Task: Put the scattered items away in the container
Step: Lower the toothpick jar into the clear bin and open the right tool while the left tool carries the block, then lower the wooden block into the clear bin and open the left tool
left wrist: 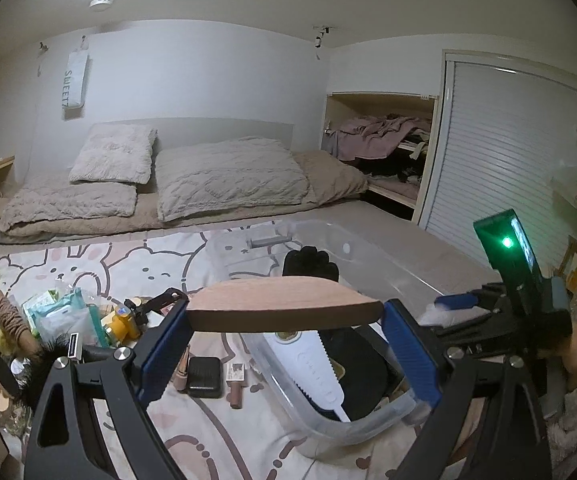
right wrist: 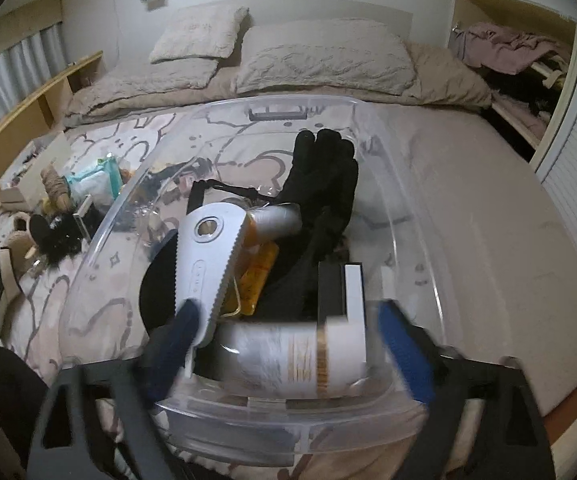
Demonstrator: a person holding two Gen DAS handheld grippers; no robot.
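Clear glossy plastic container [right wrist: 392, 184], matt wooden piece [left wrist: 284, 304], knitted black glove [right wrist: 324, 172]

Left gripper [left wrist: 286, 334] clamped; right gripper [right wrist: 288, 344] spread wide.

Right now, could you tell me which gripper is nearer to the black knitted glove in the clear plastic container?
Right. The right gripper hangs open over the container's near end, with the glove ahead. The left gripper holds a flat wooden piece beside the container.

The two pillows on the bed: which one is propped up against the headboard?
The smaller pillow, on the left in the left wrist view, leans upright on the headboard. The larger pillow beside it lies flat.
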